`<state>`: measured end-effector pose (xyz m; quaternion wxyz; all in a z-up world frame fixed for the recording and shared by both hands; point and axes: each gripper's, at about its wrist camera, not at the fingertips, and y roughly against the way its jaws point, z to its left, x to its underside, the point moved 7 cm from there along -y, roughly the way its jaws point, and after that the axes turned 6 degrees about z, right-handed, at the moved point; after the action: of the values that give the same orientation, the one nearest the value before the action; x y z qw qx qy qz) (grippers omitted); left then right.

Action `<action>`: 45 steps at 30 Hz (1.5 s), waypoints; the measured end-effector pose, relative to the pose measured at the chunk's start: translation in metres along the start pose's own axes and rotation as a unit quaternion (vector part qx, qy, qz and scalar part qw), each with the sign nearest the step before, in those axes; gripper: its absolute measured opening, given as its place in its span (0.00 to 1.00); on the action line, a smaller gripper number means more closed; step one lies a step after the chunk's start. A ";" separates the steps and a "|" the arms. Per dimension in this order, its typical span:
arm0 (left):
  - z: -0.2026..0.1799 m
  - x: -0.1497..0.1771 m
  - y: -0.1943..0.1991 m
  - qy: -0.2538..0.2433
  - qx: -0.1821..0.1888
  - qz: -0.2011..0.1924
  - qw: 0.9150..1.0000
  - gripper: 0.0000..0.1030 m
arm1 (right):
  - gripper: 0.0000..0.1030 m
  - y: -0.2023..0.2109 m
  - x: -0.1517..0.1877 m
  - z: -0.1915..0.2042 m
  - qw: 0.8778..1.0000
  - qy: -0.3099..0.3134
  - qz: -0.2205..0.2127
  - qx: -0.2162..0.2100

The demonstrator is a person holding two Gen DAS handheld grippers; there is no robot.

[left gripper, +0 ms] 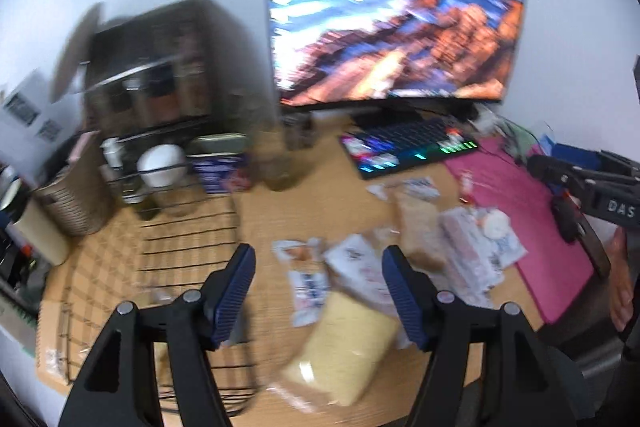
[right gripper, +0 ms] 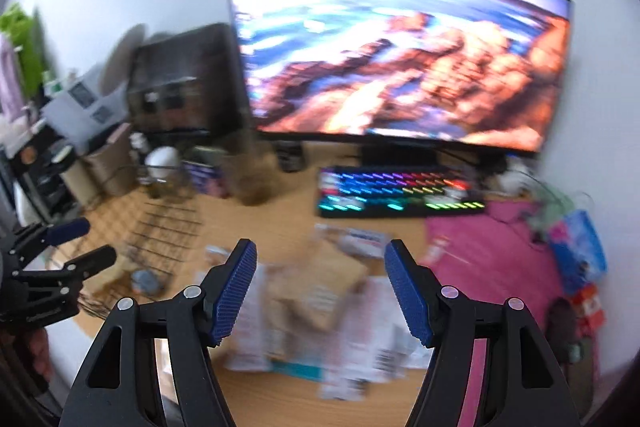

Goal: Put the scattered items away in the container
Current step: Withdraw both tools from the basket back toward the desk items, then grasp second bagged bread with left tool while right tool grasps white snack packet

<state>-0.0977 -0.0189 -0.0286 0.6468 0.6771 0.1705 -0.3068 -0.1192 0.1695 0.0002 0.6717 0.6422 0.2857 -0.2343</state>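
Observation:
In the left wrist view, several blurred snack packets lie scattered on the wooden desk: a pale yellow packet (left gripper: pixel 348 343), white printed packets (left gripper: pixel 352 267), a tan packet (left gripper: pixel 418 231) and a pink-white packet (left gripper: pixel 472 255). My left gripper (left gripper: pixel 320 291) hovers open above them, its blue pads wide apart and holding nothing. The black wire basket (left gripper: pixel 188 239) stands just to its left. In the right wrist view, my right gripper (right gripper: pixel 320 287) is open over a tan packet (right gripper: pixel 320 287) and white packets (right gripper: pixel 376 343). The wire basket (right gripper: pixel 168 231) lies to the left, beside my left gripper (right gripper: pixel 86 245).
A large monitor (right gripper: pixel 400 59) and a lit keyboard (right gripper: pixel 400 193) stand at the back of the desk. A pink mat (right gripper: pixel 492 267) covers the right side, with a blue bag (right gripper: pixel 576 247) on it. A shelf with jars (left gripper: pixel 160 75), a white bowl (left gripper: pixel 162 167) and a woven pot (left gripper: pixel 76 203) crowd the left.

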 end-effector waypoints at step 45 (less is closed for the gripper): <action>-0.130 -0.011 -0.215 -0.074 0.028 0.179 0.981 0.74 | 0.65 -0.071 0.047 -0.157 0.993 -0.090 0.074 0.022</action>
<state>-0.2158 0.1333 -0.1904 0.6827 0.6902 -0.0104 -0.2397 -0.1470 0.3242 -0.0858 0.6955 0.6530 0.1704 -0.2467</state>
